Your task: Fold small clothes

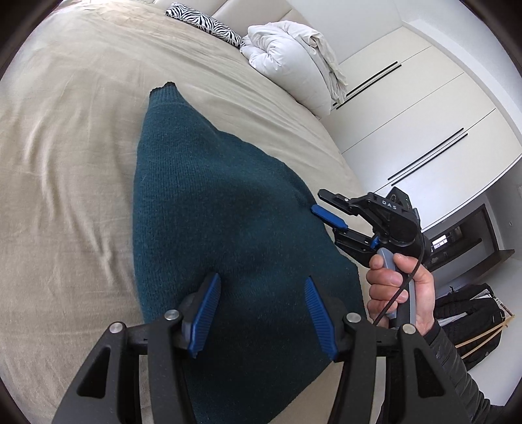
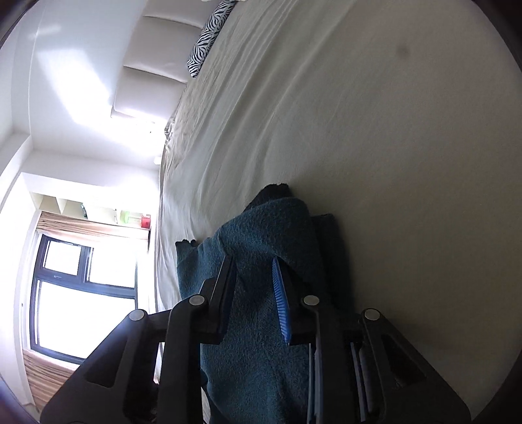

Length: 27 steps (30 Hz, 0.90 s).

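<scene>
Teal knitted garment (image 1: 228,208), partly folded, lying on the beige bed sheet (image 1: 71,137). Left gripper (image 1: 261,293) hovers over the garment's near end, jaws about half open, holding nothing. Right gripper (image 2: 254,264), in a hand (image 1: 401,287) at the garment's right edge, has jaws narrowly parted with a raised fold of knit between them.

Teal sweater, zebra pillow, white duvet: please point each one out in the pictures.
teal sweater (image 1: 208,208), left wrist view, middle of the knit body.
zebra pillow (image 1: 202,20), left wrist view, its striped top face.
white duvet (image 1: 287,52), left wrist view, middle of the bundle.
</scene>
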Each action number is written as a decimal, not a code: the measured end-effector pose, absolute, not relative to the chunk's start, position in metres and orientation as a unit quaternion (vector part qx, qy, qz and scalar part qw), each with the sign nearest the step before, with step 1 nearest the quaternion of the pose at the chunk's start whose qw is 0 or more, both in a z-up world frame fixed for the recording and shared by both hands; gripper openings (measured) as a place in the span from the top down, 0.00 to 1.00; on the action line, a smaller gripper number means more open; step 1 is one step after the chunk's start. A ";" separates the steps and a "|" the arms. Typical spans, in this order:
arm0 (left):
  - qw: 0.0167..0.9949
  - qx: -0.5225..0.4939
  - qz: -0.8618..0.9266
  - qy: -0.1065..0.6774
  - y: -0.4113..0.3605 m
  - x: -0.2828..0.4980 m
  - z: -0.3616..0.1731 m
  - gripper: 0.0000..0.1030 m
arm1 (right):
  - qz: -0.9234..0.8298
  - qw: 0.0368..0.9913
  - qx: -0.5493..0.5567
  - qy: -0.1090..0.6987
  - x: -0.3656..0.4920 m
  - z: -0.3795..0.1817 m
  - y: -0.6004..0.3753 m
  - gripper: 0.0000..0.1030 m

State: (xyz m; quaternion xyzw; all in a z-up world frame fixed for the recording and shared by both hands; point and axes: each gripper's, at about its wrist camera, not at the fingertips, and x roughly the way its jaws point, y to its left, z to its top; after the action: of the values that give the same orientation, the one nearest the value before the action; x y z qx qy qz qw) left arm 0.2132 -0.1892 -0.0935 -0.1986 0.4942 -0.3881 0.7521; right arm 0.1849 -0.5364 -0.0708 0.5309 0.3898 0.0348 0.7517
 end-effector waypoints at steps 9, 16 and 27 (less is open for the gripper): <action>0.731 -0.256 -0.396 0.493 -0.165 0.208 -0.093 0.44 | 0.149 0.758 0.496 0.396 0.121 -0.026 -0.474 0.74; 0.715 -0.287 -0.394 0.501 -0.136 0.185 -0.110 0.51 | 0.133 0.741 0.529 0.392 0.068 -0.076 -0.476 0.78; 0.752 -0.291 -0.363 0.467 -0.102 0.185 -0.089 0.42 | 0.058 0.779 0.528 0.333 -0.001 -0.040 -0.525 0.60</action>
State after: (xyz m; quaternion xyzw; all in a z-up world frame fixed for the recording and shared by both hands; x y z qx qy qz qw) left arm 0.1854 -0.1019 -0.0889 -0.2907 0.4673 -0.3631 0.7519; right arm -0.0011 -0.5247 -0.0402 0.5276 0.3333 0.0578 0.7792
